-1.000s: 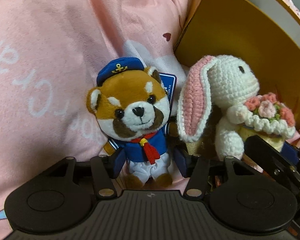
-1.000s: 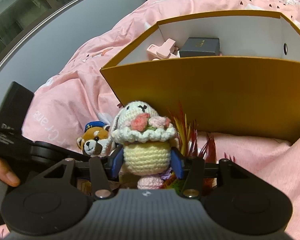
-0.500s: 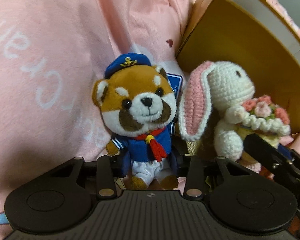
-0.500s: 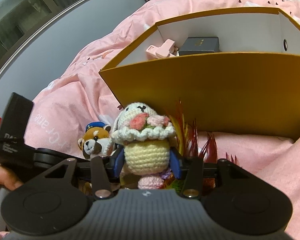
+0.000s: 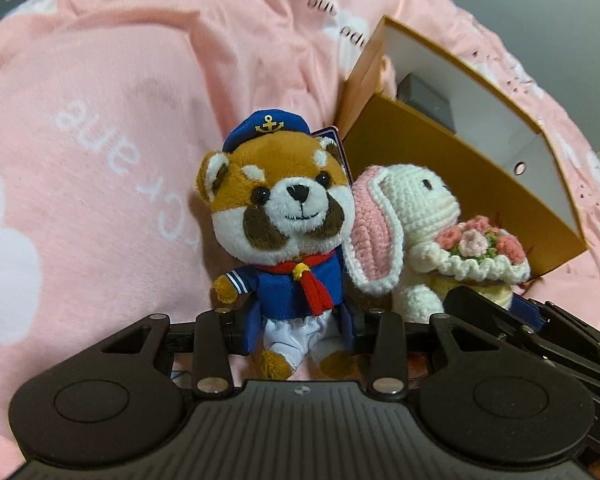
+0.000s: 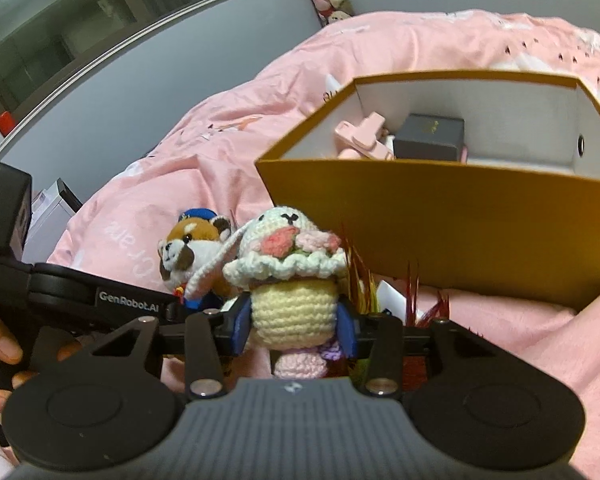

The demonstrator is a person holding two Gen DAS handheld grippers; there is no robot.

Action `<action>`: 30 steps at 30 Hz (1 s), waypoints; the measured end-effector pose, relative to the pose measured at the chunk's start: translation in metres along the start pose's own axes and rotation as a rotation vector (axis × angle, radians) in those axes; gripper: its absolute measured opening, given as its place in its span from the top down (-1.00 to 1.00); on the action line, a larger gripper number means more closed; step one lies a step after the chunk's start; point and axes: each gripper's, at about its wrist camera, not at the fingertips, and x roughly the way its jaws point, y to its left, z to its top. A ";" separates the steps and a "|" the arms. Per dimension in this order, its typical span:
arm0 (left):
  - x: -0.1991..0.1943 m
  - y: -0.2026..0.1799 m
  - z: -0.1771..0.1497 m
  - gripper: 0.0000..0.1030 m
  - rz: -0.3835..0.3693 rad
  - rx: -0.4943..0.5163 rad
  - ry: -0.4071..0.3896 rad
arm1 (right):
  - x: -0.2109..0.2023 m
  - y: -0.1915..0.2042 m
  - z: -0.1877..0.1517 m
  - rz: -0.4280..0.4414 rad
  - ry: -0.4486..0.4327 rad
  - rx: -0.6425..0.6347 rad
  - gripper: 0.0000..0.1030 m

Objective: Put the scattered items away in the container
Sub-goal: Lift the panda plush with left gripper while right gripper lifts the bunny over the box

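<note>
A red panda plush (image 5: pixel 284 216) in a blue sailor suit and cap hangs at its waist between the blue pads of my left gripper (image 5: pixel 300 328), which is shut on it. Beside it on the right, a crochet bunny (image 6: pixel 292 308) with a flower bouquet is pinched at its yellow body by my right gripper (image 6: pixel 296 324), also shut. Both toys are held above the pink blanket, and the bunny's ear (image 5: pixel 374 236) touches the panda. The orange box (image 6: pixel 440 220) with a white inside stands just behind them, its top open.
A pink clip-like item (image 6: pixel 364 140) and a dark small case (image 6: pixel 428 140) lie inside the box. Red spiky leaves (image 6: pixel 360 276) stick up between the bunny and the box wall. A hand (image 6: pixel 0 344) grips the left tool. Pink bedding (image 5: pixel 100 140) surrounds everything.
The left jaws closed onto the panda's waist, then lifted it. Both toys have risen from the blanket, and the box's inside now shows in the left wrist view.
</note>
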 end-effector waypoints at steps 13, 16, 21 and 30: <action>-0.045 -0.016 -0.001 0.14 -0.069 0.116 -0.141 | -0.042 0.029 0.012 -0.034 -0.109 -0.110 0.10; -0.048 -0.020 0.005 0.14 -0.096 0.131 -0.159 | -0.049 0.035 0.014 -0.061 -0.135 -0.140 0.10; -0.050 -0.028 0.014 0.14 -0.126 0.158 -0.180 | -0.059 0.035 0.020 -0.091 -0.173 -0.137 0.11; -0.045 -0.062 0.042 0.14 -0.185 0.272 -0.173 | -0.076 0.021 0.039 -0.142 -0.232 -0.094 0.11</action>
